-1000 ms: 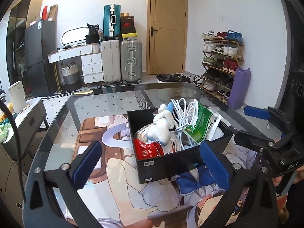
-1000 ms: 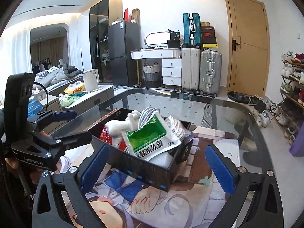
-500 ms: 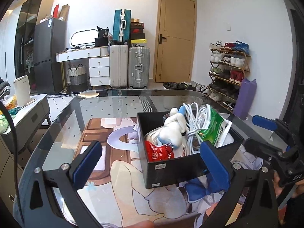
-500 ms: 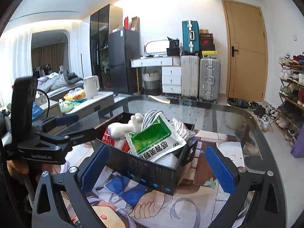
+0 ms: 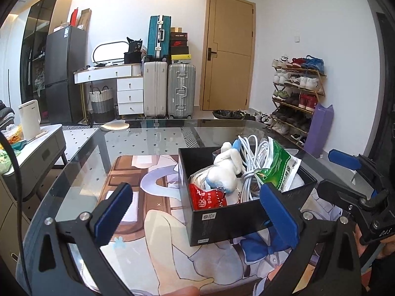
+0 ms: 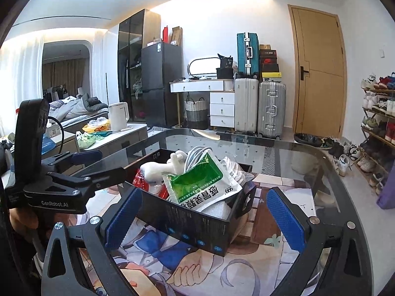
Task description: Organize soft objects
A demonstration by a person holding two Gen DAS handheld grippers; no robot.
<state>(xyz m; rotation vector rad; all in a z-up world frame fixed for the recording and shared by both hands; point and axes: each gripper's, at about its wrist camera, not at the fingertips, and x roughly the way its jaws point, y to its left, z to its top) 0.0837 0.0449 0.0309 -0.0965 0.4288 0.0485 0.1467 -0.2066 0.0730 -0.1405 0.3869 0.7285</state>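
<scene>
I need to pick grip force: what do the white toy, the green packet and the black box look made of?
White plush toy: fuzzy fabric, matte, probably stuffed.
Green packet: glossy plastic or foil film; creases and glare.
Black box: likely stiff cardboard, matte, with sharp folded edges and stuck-on labels.

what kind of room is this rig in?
Looks like a lived-in apartment, probably a studio living area by the entry: shoe rack beside the door, suitcases against the wall, fridge and a bed in the alcove.

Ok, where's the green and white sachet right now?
The green and white sachet lies on top inside the black box, centre of the right wrist view, beside the coiled white cable and white plush toy.
</scene>
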